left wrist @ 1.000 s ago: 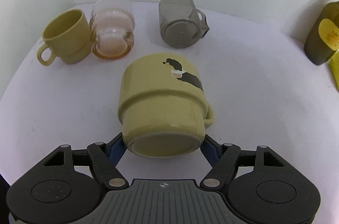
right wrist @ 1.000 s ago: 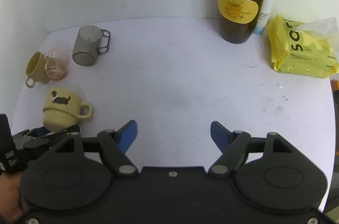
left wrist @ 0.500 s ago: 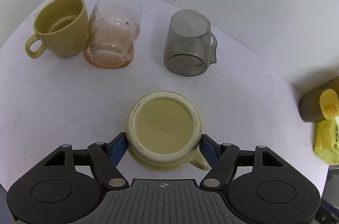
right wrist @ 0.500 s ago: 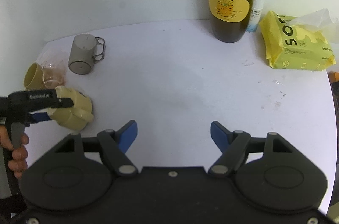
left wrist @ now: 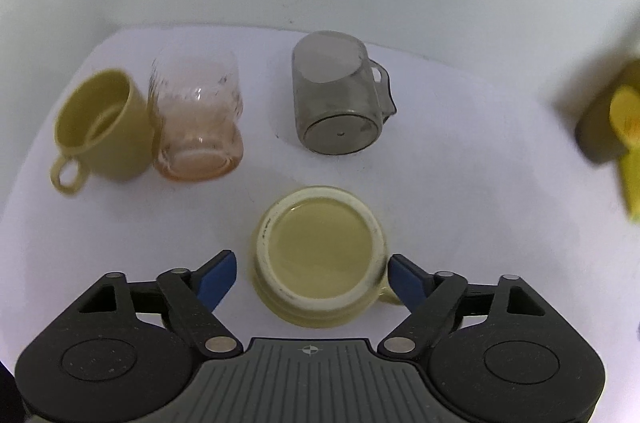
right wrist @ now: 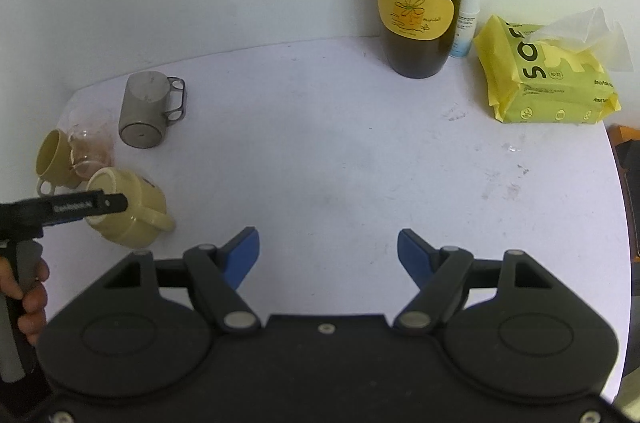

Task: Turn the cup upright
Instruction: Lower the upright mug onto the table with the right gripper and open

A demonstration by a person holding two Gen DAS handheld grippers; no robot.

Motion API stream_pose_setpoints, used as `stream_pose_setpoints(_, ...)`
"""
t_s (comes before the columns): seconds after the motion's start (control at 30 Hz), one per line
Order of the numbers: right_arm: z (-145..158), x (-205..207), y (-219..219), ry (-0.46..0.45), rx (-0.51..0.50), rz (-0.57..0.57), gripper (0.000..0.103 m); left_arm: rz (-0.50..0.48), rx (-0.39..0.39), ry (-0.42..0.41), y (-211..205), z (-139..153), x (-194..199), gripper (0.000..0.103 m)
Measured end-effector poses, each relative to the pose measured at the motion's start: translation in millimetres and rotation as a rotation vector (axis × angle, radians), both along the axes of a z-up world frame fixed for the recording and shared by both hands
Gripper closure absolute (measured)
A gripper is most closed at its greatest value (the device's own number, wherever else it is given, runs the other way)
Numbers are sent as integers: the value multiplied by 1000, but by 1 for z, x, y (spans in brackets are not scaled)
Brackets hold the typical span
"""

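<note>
Table (right wrist: 320,151) surface, white, carries all items. The target, a yellow mug (left wrist: 320,247) with a dark print, sits near the table's left front edge. Its foot ring faces the left wrist camera and its mouth points away, so the flip is judged not complete. Whether the rim rests flat on the table or the mug leans cannot be told.

Left gripper (left wrist: 311,260): fingers spread, one on each side of the mug's base. A visible gap separates the left pad from the mug wall. The right pad sits just beside the handle root. Nothing is pinched.

Right gripper (right wrist: 328,243): fingers spread, empty, over bare table and well apart from the mug.

Hazards:
- Closing on the narrow foot ring gives a shallow hold. The glazed mug may slip or spin during rotation.
- The right pad may land on the handle instead of the wall and twist the mug off axis.
- A wide swing may strike the cups behind.

Surroundings:
- Wine bottle (right wrist: 420,3), far right, well apart.
- Yellow tissue pack (right wrist: 548,79), beside the bottle.
- Grey translucent cup (left wrist: 340,99), directly beyond the mug, near.
- Pink glass (left wrist: 196,119), touching a plain yellow cup (left wrist: 104,127), beyond and to the left.
- Small white bottle (right wrist: 468,15), behind the wine bottle
</note>
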State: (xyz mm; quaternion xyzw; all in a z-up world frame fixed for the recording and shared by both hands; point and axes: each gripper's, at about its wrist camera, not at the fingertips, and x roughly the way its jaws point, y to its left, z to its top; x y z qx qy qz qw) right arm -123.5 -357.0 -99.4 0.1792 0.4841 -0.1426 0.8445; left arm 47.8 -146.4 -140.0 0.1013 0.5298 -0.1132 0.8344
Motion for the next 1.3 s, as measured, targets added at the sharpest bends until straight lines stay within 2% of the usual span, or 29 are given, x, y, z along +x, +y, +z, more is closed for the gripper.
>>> stream_pose_setpoints(0.03,0,0,0,1,0,-1,28,-27,10,-5,-1,-1,-1,21)
stream_pose_setpoints(0.1,0,-1,-1,4,0,-7,28,-44,4,-2,-1,-4,-1,32)
stream_pose_setpoints(0.13,0,-1,-1,6,-1,-13,28,-30,-18,8,2,-5,0,33)
stream_pose_setpoints(0.23,2,-3,-1,9,-9,-24,28,83,-42,28,4,-4,6,34)
stream_pose_setpoints(0.3,3,-4,0,8,-8,-31,28,228,-60,49,4,-4,15,34)
stream_pose_setpoints(0.37,4,-4,1,6,-8,-34,28,299,-66,65,1,-4,25,34)
stream_pose_setpoints(0.43,7,-3,6,3,-11,-28,28,320,-63,69,-2,-3,31,34)
stream_pose_setpoints(0.5,10,-1,12,-3,-14,-15,28,321,-40,78,-4,-3,35,29)
stream_pose_setpoints(0.57,11,1,15,-6,-18,-3,28,309,-65,92,2,2,33,23)
stream_pose_setpoints(0.73,21,15,40,-16,-35,44,27,247,-84,39,20,27,10,20)
stream_pose_setpoints(0.83,31,26,59,-35,-30,84,24,220,-119,19,44,50,-8,9)
stream_pose_setpoints(0.87,34,28,63,-38,-28,94,24,212,-136,14,57,61,-16,1)
stream_pose_setpoints(0.93,52,41,85,-57,-22,144,21,206,-143,-7,71,76,-27,0)
stream_pose_setpoints(1.03,68,50,104,-75,-43,177,0,212,-119,-64,99,109,-49,0)
stream_pose_setpoints(1.13,93,64,137,-87,-78,239,0,269,-125,-82,129,131,-61,0)
stream_pose_setpoints(1.3,109,78,173,-53,-121,273,0,357,-95,-55,155,136,-63,0)
